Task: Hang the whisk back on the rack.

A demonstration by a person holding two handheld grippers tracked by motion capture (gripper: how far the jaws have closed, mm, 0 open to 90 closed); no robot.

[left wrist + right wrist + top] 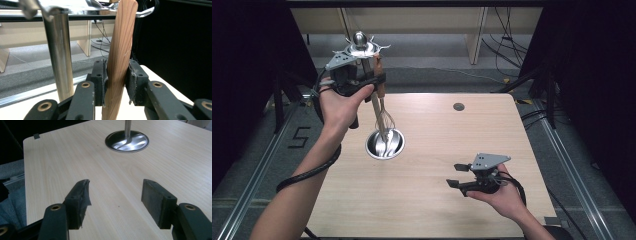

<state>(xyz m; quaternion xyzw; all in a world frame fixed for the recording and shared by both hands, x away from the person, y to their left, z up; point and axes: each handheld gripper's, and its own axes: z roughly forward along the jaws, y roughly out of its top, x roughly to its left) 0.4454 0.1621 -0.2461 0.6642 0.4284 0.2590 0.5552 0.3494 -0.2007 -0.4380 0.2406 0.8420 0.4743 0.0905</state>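
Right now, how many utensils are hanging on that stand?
1 that I can make out: a whisk with a wooden handle, gripped by the left gripper, beside the stand's pole. Others may hang hidden behind the hand.

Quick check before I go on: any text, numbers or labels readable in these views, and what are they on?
"5": a dark marking on the grey floor left of the table, seen in the high view.
Nothing else reads: the whisk's wooden handle, the metal stand and both grippers carry no visible lettering.
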